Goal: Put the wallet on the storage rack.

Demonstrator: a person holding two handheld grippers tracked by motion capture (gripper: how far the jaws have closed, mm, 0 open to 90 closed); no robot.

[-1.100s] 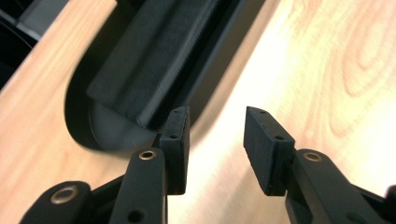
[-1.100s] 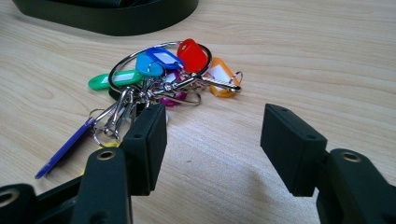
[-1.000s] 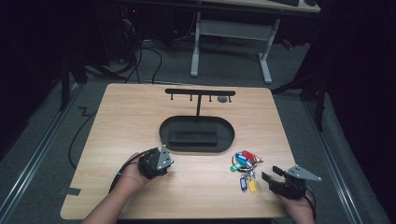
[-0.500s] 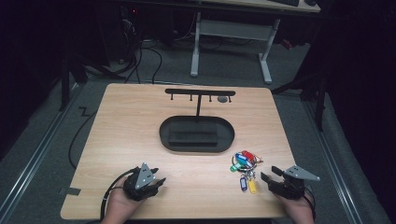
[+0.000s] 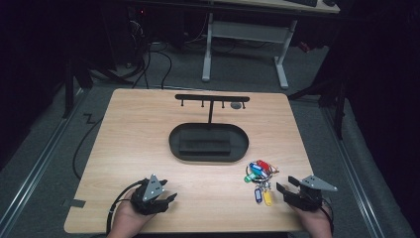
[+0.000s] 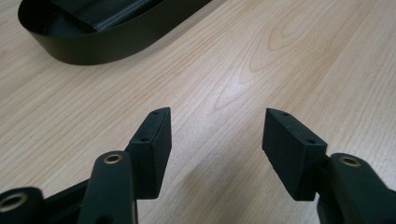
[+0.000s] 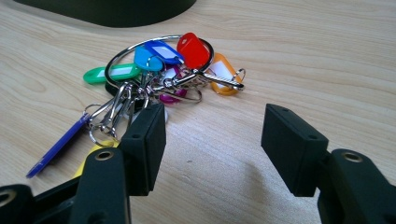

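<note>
A bunch of keys with coloured tags on a big metal ring lies on the wooden table, right of centre near the front. My right gripper rests just right of the bunch, open, with bare wood between its jaws. At the front left, my left gripper sits low over the table; its jaws have just been opening and stand wide with nothing between them. A black oval tray with a T-shaped hook rack stands mid-table.
A dark block lies inside the oval tray. A small grey object hangs at the rack's right end. Beyond the table stand a white desk frame and floor cables. Bare wood spans the table's left and front middle.
My left gripper has drawn back from beside the tray toward the front edge and its jaws have spread wider. The right gripper and the keys have stayed put.
</note>
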